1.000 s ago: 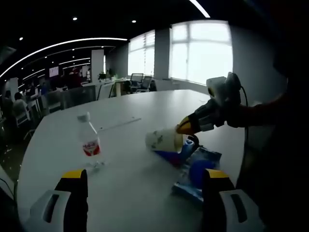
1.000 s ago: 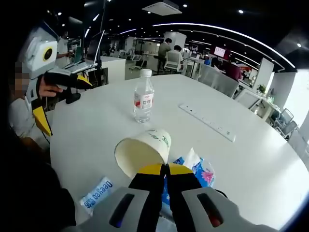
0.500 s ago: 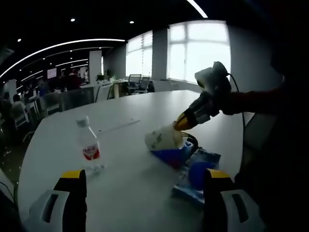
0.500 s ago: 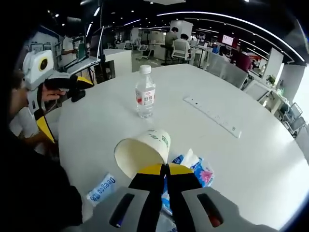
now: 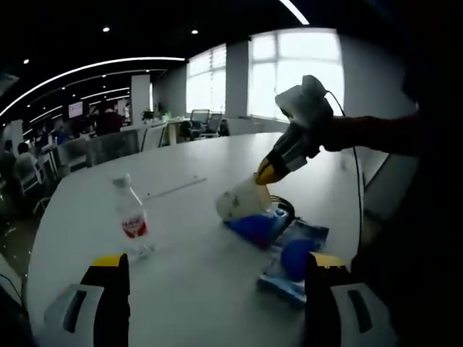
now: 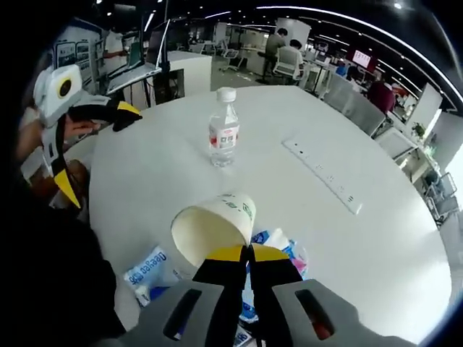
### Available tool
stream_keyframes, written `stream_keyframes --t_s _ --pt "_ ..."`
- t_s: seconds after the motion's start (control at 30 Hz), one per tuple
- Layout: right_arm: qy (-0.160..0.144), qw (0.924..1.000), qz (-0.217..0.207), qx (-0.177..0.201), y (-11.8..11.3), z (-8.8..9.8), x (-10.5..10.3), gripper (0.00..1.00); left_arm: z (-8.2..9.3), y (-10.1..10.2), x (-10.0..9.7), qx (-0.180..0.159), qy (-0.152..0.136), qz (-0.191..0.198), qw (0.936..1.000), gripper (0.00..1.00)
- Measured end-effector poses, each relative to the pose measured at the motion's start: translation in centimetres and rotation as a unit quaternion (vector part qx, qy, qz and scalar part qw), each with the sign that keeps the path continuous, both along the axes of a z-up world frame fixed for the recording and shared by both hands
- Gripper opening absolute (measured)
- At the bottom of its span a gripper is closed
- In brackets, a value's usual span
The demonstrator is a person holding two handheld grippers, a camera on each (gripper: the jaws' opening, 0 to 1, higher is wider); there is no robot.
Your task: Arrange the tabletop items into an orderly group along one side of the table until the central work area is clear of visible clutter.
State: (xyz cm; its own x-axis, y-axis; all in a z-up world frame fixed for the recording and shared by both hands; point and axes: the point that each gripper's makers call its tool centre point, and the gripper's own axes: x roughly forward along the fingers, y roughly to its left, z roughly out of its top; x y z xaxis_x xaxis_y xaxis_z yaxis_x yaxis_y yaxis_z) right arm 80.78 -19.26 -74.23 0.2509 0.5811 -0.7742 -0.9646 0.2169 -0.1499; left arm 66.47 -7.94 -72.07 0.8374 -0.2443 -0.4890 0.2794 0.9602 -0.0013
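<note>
Table: white table (image 6: 376,246) in an open office; we see clutter mid-surface.
Right hand-held gripper (image 6: 246,254): clenched on paper cup (image 6: 213,225), lifted.
Left hand-held gripper (image 5: 213,271): released.
Remaining: water bottle (image 6: 224,137), blue packets (image 5: 293,253) ungrouped.

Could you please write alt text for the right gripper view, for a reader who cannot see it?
The right gripper is shut on the rim of a paper cup, held above blue packets on a round white table. Beyond stand a water bottle and a power strip; the left gripper is open at the left.
</note>
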Motion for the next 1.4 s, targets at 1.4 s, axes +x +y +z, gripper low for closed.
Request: stream_keyframes --t_s 1.4 --pt "0.127 0.9866 0.008 -0.102 6.5 -1.6 2.6 0.0 -1.0 0.0 0.3 0.001 0.011 0.001 0.9999 0.99"
